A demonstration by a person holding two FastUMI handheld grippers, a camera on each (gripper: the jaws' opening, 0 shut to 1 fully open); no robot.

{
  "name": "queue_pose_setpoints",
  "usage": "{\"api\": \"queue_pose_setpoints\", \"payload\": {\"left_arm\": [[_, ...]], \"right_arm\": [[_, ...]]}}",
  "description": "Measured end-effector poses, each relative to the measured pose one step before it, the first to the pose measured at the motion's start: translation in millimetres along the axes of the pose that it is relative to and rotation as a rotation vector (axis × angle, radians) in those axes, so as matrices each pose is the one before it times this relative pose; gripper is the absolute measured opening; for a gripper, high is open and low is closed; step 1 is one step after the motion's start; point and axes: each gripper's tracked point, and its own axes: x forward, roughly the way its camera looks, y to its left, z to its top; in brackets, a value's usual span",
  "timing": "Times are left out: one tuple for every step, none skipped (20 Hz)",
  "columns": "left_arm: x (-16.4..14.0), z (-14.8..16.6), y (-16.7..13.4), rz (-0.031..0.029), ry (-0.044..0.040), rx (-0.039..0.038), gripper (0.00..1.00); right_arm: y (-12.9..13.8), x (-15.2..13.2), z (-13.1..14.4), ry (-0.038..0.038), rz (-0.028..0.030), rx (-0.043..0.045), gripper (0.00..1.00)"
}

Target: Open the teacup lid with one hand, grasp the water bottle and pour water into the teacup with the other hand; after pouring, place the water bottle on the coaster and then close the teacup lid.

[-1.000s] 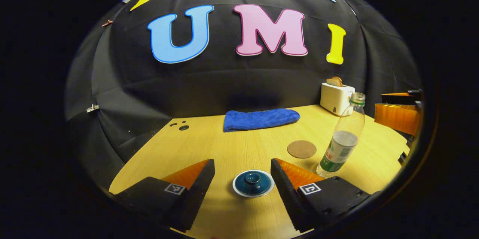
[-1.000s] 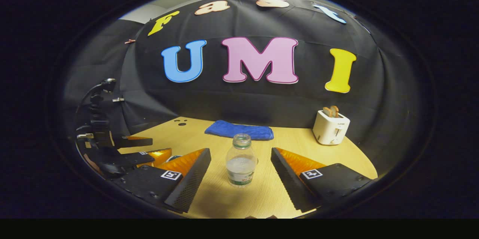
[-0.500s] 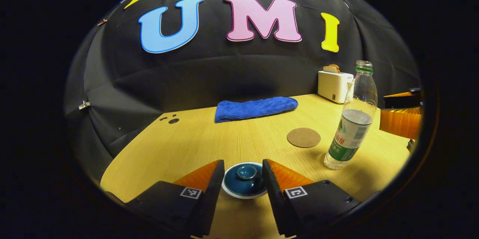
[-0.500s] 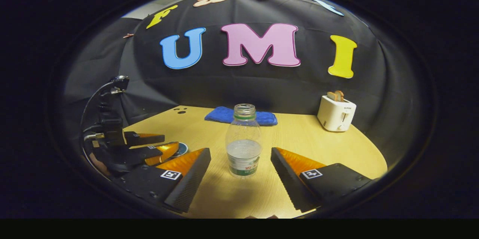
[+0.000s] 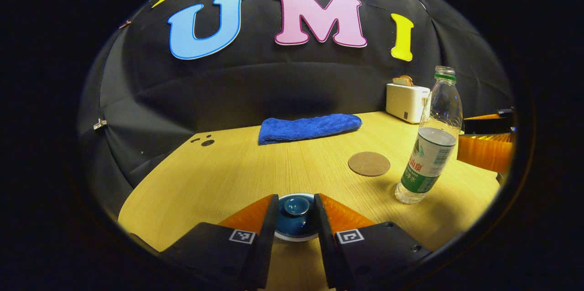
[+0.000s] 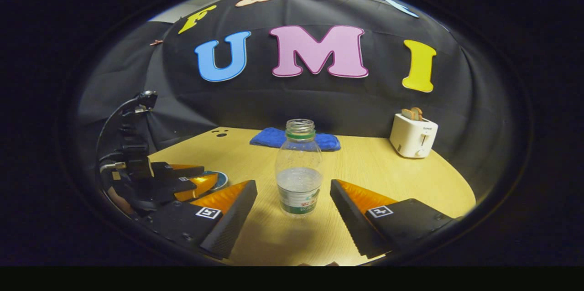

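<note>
Gripping the lid (image 5: pixel 295 218) to uncover the teacup
Left gripper (image 5: pixel 294 222) pinches the lid by its sides; right gripper (image 6: pixel 294 211) stays spread around the uncapped bottle (image 6: pixel 299 174), right of the lid, coaster (image 5: pixel 369 163) just behind

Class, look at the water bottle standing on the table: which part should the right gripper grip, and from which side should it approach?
Grip the water bottle around its labelled lower body, coming in level from the near side, where the right gripper is already lined up with open fingers either side. The bottle stands upright with no cap, so a low, horizontal hold probably keeps it steady; the neck is narrower and tapered.
</note>
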Motion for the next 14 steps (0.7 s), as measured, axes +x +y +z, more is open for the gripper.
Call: {"api": "queue_pose_setpoints", "payload": {"left_arm": [[-0.33, -0.58, -0.53, -0.00054, -0.00065, 0.00499, 0.53], [0.79, 0.89, -1.02, -0.00343, -0.00139, 0.00288, 0.52], [0.43, -1.45, 0.04, 0.00141, 0.00333, 0.00480, 0.45], [-0.45, -0.30, 0.07, 0.00440, 0.00361, 0.00300, 0.39], [-0.03, -0.34, -0.01, -0.00048, -0.00153, 0.00057, 0.36], [0.31, 1.46, -0.05, -0.00155, -0.00007, 0.00112, 0.35], [-0.69, -1.23, -0.15, -0.00253, 0.00038, 0.00014, 0.34], [-0.02, 1.74, -0.70, -0.00314, -0.00437, -0.00303, 0.34], [0.58, 0.60, 0.13, -0.00018, -0.00355, -0.00624, 0.32], [0.16, 1.36, 0.19, -0.00037, -0.00379, -0.01012, 0.31], [-0.98, 0.03, 0.91, -0.00500, -0.00304, -0.01160, 0.25], [-1.04, 2.08, 1.50, 0.00282, -0.00418, -0.00918, 0.24], [-0.43, 2.62, 2.29, 0.00572, -0.01018, -0.00502, 0.27], [-0.36, 4.96, 0.75, 0.00022, -0.00970, -0.00187, 0.23]], "right_arm": [[-0.28, 1.14, -1.21, 0.00045, -0.00202, 0.00245, 1.00], [-1.03, 1.28, 0.11, 0.00030, -0.00280, 0.00424, 1.00], [-0.38, 1.12, -0.77, -0.00101, -0.00205, 0.00423, 1.00], [-0.07, 1.10, 0.96, -0.00311, -0.00411, 0.00141, 1.00], [-2.49, 1.27, 0.80, -0.00561, -0.00493, -0.00133, 1.00], [-1.10, 1.49, 2.04, -0.00623, -0.00569, -0.00233, 1.00], [-0.69, -0.15, 0.37, -0.00416, -0.00605, -0.00114, 1.00], [-1.18, 1.04, 0.84, -0.00409, -0.00446, 0.00089, 1.00], [-0.41, 2.11, 0.73, -0.00565, -0.00456, 0.00036, 1.00], [1.05, 2.11, 0.40, -0.00453, -0.00237, -0.00121, 1.00], [0.75, 1.08, -0.79, -0.00614, -0.00211, -0.00092, 1.00], [1.88, 1.72, -0.24, -0.00406, 0.00073, -0.00145, 1.00], [1.19, 2.32, -1.34, -0.00294, 0.00105, -0.00161, 1.00], [1.64, 2.14, -1.16, 0.00097, -0.00142, -0.00148, 1.00]]}}
